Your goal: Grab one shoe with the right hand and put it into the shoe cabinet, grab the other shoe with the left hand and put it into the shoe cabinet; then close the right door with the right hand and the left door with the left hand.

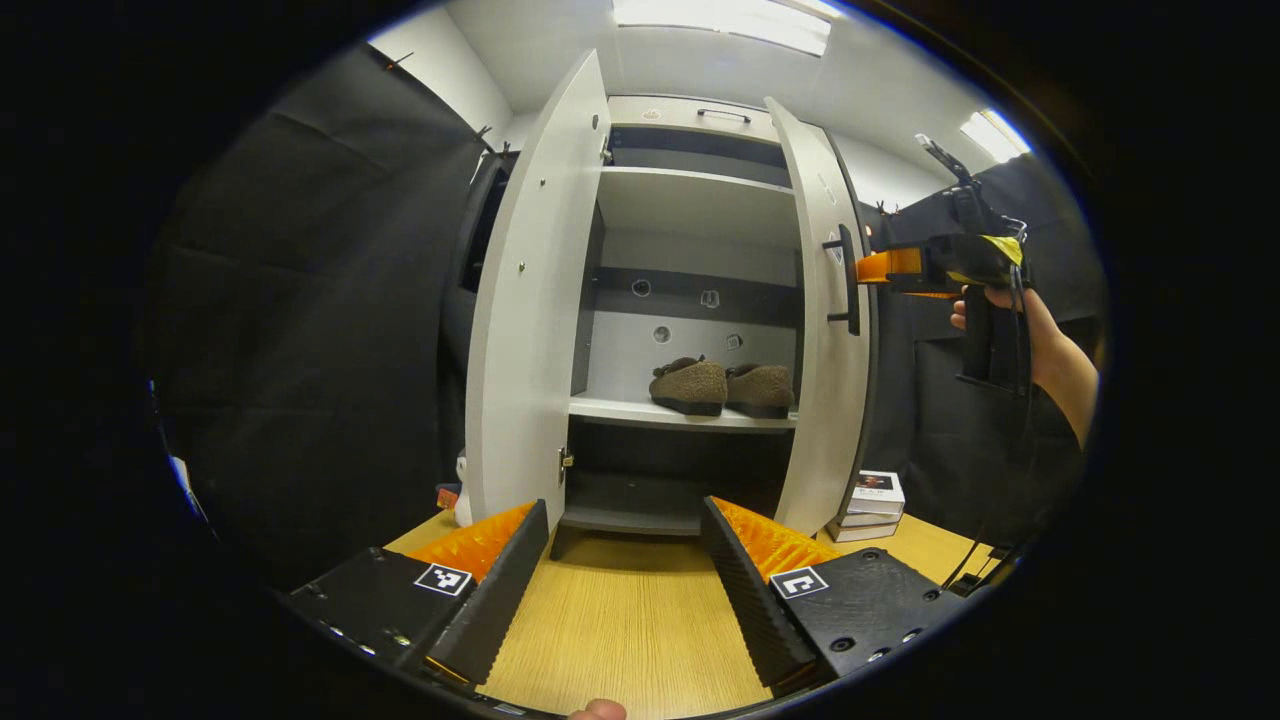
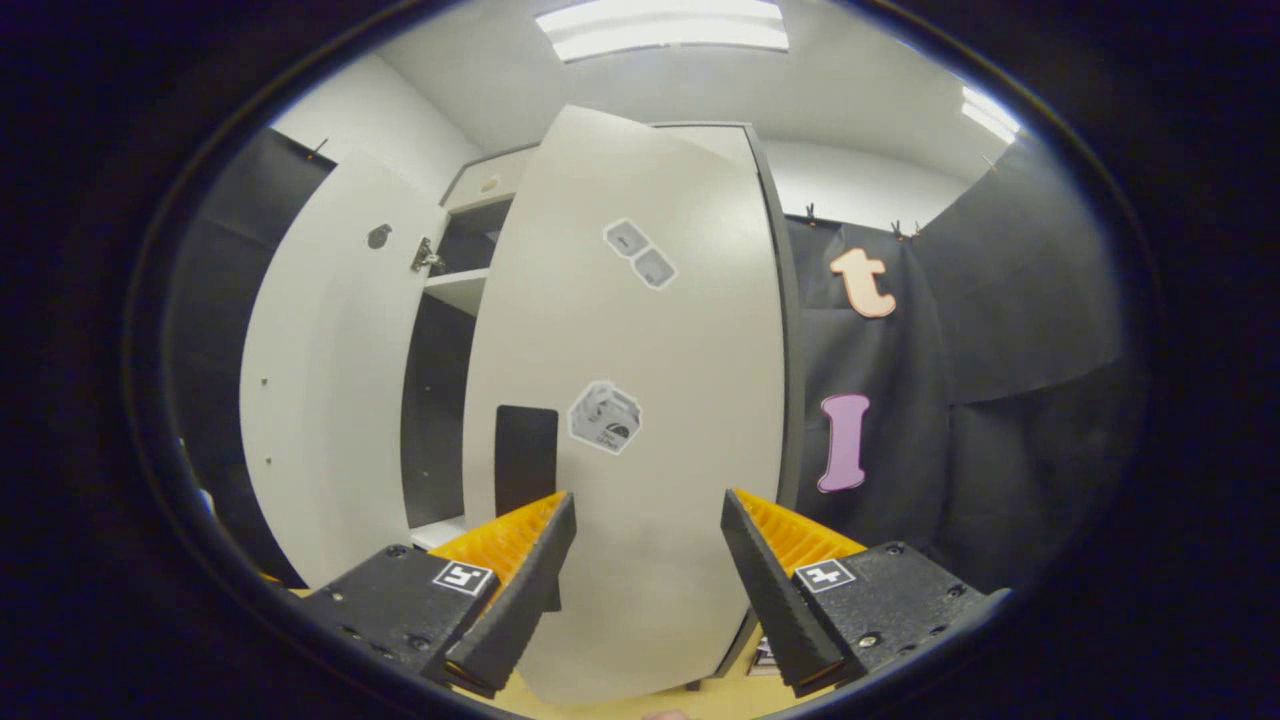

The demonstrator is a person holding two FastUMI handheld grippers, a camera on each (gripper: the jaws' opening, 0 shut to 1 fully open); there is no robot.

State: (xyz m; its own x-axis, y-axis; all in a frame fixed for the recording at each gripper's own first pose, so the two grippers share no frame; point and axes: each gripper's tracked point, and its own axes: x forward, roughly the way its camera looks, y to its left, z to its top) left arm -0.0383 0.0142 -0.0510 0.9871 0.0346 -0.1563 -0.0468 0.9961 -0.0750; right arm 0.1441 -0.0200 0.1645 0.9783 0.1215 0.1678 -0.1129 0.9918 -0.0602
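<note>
Item: two brown fuzzy felt slip-on shoes point(image 1: 722, 387), side by side on the cabinet's pale middle shelf point(image 1: 680, 412); both doors open.

I judge the shoe stage done, door closing next. My right gripper point(image 2: 648, 570) faces the outside of the flat matt-white right door point(image 2: 650, 400), near its black bar handle point(image 2: 527, 455), placed to push; its ribbed orange-and-black fingers point(image 2: 520, 560) are spread, pinching nothing. My left gripper point(image 1: 625, 570) waits back over the wood-grain tabletop point(image 1: 620, 620), fingers spread and empty, facing the white left door point(image 1: 530, 320). White boxes point(image 1: 868, 505) stack beside the cabinet.
</note>
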